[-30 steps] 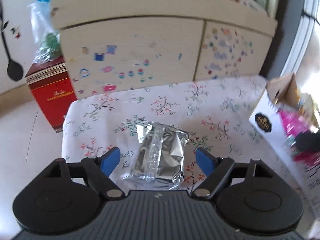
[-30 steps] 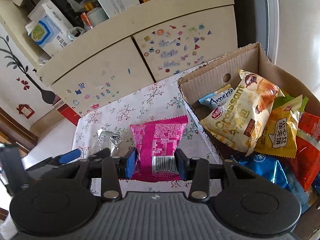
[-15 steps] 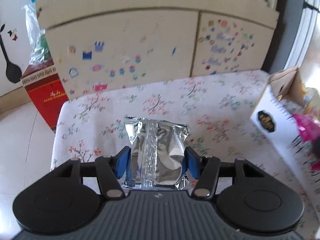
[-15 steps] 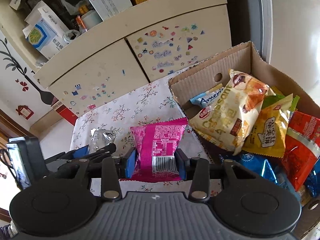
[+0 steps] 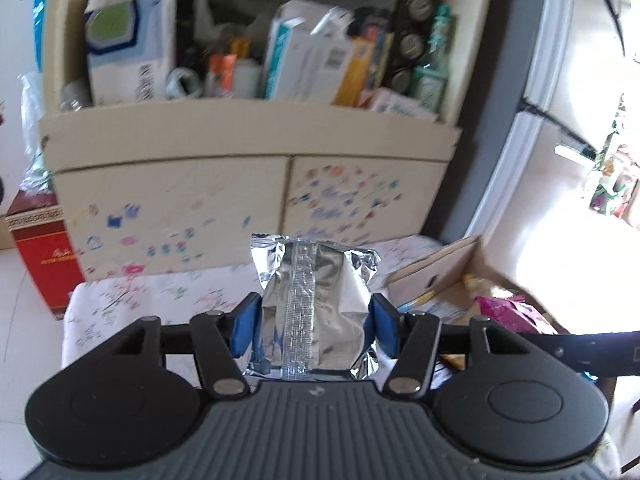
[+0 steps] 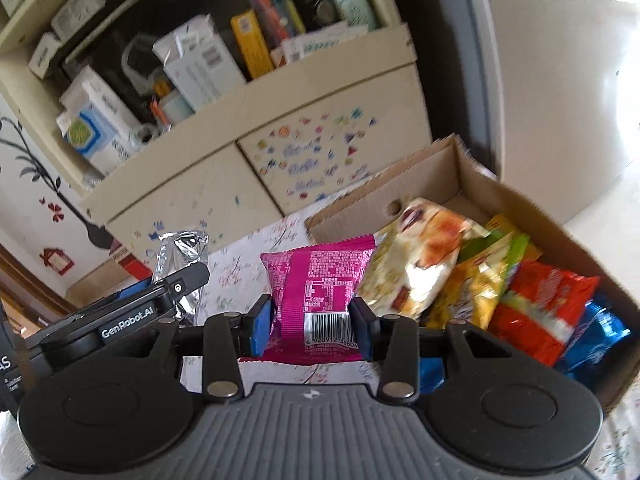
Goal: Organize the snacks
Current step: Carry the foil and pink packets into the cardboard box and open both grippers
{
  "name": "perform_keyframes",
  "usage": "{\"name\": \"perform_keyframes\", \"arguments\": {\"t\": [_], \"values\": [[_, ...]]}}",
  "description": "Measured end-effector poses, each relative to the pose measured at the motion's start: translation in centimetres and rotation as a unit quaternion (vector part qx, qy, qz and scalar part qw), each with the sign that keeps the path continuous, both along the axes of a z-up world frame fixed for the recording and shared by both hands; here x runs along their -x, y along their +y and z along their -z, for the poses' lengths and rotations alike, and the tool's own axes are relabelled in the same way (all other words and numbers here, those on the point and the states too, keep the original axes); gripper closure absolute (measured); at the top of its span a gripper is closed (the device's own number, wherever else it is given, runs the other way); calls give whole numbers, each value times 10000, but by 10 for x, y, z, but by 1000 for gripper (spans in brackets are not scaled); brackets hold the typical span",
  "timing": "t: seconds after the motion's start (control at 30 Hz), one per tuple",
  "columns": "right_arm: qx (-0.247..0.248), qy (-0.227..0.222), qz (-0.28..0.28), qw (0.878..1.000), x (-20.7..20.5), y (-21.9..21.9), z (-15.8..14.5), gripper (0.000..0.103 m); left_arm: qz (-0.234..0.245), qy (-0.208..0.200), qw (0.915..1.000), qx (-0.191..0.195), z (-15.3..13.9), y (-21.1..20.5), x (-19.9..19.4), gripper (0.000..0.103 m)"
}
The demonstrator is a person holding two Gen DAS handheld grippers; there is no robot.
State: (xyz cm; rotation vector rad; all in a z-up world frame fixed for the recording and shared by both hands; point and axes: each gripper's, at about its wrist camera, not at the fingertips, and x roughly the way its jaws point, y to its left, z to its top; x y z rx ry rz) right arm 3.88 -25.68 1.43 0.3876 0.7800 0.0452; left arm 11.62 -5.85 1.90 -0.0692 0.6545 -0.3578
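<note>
My left gripper (image 5: 313, 326) is shut on a silver foil snack packet (image 5: 314, 300) and holds it in the air above the floral tablecloth (image 5: 160, 296). It also shows in the right wrist view (image 6: 180, 256), to the left. My right gripper (image 6: 313, 326) is shut on a pink snack packet (image 6: 316, 280), held in the air left of the cardboard box (image 6: 540, 216). The box holds several snack bags, among them a croissant bag (image 6: 416, 256) and a red bag (image 6: 536, 308). In the left wrist view the box (image 5: 440, 264) is at the right.
A cream cabinet (image 5: 248, 184) with stickered doors stands behind the table, its open shelf (image 6: 208, 60) crowded with boxes. A red carton (image 5: 44, 248) stands on the floor at the left. The left gripper body (image 6: 100, 320) is close beside my right gripper.
My left gripper closed on the silver packet and lifted it off the table. Both grippers have risen and tilted up, and the right one moved closer to the box.
</note>
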Motion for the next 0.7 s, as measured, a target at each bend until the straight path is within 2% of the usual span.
{"name": "perform_keyframes", "arguments": {"t": [0.3, 0.5, 0.7], "values": [[-65, -275, 467, 9985, 18, -46, -23, 55, 475, -132, 9987, 157, -10, -39, 9, 45], [-83, -282, 767, 9966, 32, -75, -24, 55, 867, -165, 9960, 154, -9, -68, 19, 45], [-44, -179, 1022, 9946, 42, -92, -19, 55, 1374, 3, 9904, 130, 1, -103, 35, 45]]}}
